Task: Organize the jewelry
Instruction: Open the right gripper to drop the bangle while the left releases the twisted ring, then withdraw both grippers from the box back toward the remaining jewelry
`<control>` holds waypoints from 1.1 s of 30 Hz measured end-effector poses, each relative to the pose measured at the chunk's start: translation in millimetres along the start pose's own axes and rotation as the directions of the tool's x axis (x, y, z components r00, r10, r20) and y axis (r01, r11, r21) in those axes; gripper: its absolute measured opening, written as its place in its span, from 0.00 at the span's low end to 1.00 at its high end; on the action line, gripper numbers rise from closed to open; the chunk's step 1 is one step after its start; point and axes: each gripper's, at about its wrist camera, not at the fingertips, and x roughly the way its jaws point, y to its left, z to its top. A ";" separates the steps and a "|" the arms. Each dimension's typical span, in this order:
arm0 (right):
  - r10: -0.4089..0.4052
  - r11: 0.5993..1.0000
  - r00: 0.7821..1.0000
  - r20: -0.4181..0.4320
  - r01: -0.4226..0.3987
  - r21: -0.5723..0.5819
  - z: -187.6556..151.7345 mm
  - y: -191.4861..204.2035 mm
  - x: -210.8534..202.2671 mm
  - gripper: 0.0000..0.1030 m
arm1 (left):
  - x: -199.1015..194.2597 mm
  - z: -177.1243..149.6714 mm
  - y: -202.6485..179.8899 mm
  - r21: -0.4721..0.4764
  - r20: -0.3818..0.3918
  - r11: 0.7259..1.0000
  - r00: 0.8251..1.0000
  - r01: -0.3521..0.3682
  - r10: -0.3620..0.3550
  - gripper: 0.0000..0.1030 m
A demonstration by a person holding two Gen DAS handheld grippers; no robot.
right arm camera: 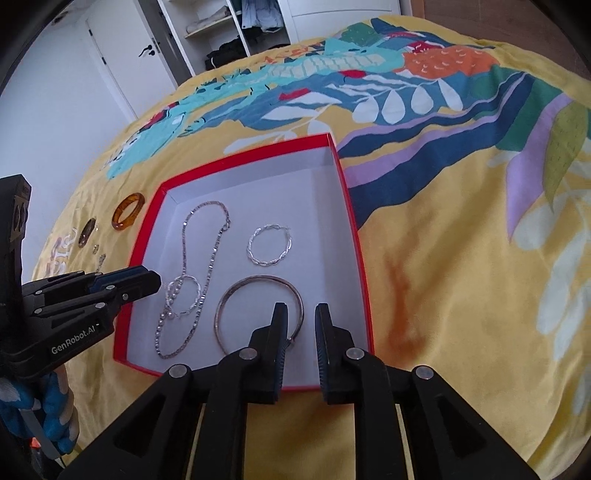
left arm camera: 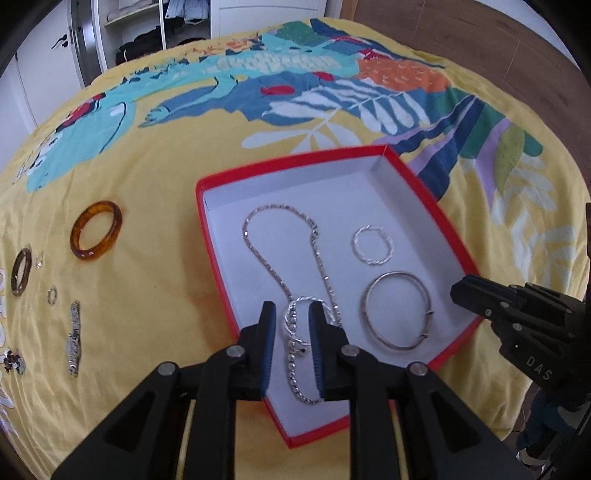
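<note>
A red box (left arm camera: pixel 439 218) (right arm camera: pixel 351 206) with a white inside lies on the yellow bedspread. In it lie a silver chain necklace (left arm camera: pixel 258 254) (right arm camera: pixel 188 240), a beaded bracelet (left arm camera: pixel 295 354) (right arm camera: pixel 170 306), a twisted silver ring (left arm camera: pixel 372 245) (right arm camera: pixel 269 244) and a plain silver bangle (left arm camera: pixel 397 315) (right arm camera: pixel 236 291). My left gripper (left arm camera: pixel 291 310) is open above the beaded bracelet. My right gripper (right arm camera: pixel 301 310) is open and empty over the box's near edge, beside the bangle.
Left of the box lie an amber bangle (left arm camera: pixel 96 230) (right arm camera: pixel 127 212), a brown ring (left arm camera: pixel 20 271), a small ring (left arm camera: pixel 51 295), a silver watch-like band (left arm camera: pixel 74 338) and a charm (left arm camera: pixel 14 362). Wardrobe shelves (right arm camera: pixel 221 29) stand beyond the bed.
</note>
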 end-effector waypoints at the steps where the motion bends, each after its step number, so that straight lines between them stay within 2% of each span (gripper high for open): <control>1: 0.000 1.000 1.000 0.009 0.000 0.001 0.6 1.0 -5.5 0.18 | -8.4 0.4 -1.1 0.001 0.013 1.000 1.000 0.003 -0.003 0.17; 5: 0.010 1.000 0.998 0.061 -0.010 0.000 2.1 11.4 -36.3 0.29 | -42.4 -1.3 -3.8 -0.002 0.063 1.000 0.998 0.016 -0.016 0.17; 10: 0.026 1.000 0.991 0.131 -0.025 -0.009 -1.5 28.9 -78.6 0.35 | -87.9 -11.1 -4.3 0.003 0.115 1.000 0.993 -0.005 0.004 0.17; 18: 0.068 0.998 0.976 0.209 -0.068 -0.004 -16.2 57.1 -127.4 0.39 | -138.9 -42.2 10.4 -0.026 0.128 0.998 0.990 -0.050 0.053 0.17; 26: 0.111 0.994 0.961 0.251 -0.106 -0.031 -31.0 89.4 -158.4 0.40 | -179.9 -73.7 42.2 -0.114 0.150 0.989 0.983 -0.089 0.106 0.18; 33: 0.146 0.989 0.946 0.290 -0.130 -0.073 -41.5 123.0 -184.8 0.40 | -221.0 -104.4 75.9 -0.193 0.194 0.974 0.968 -0.123 0.160 0.18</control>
